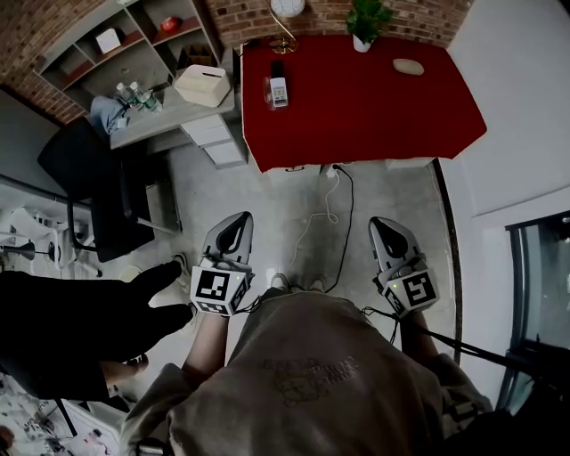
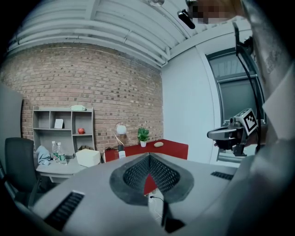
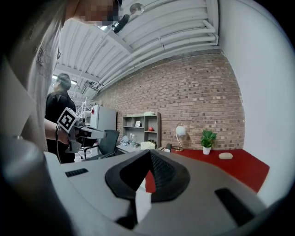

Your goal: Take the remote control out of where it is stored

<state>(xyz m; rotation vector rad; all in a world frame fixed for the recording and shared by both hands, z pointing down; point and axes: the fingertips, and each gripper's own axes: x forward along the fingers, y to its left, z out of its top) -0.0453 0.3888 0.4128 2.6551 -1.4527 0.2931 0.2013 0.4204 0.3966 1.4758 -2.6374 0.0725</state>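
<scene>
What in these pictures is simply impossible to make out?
- Remote control, head view: too small to read its buttons or tell how it is stored.
- Plant, head view: leaves cut off by the top edge.
- Red table, left gripper view: near part hidden behind the shut left tool.

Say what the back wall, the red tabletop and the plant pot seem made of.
Back wall: bare brick, matte, mortar lines showing. Red tabletop: cloth or matte coated board; even colour, no gloss, so unclear. Plant pot: white, smooth, perhaps ceramic or plastic.
</scene>
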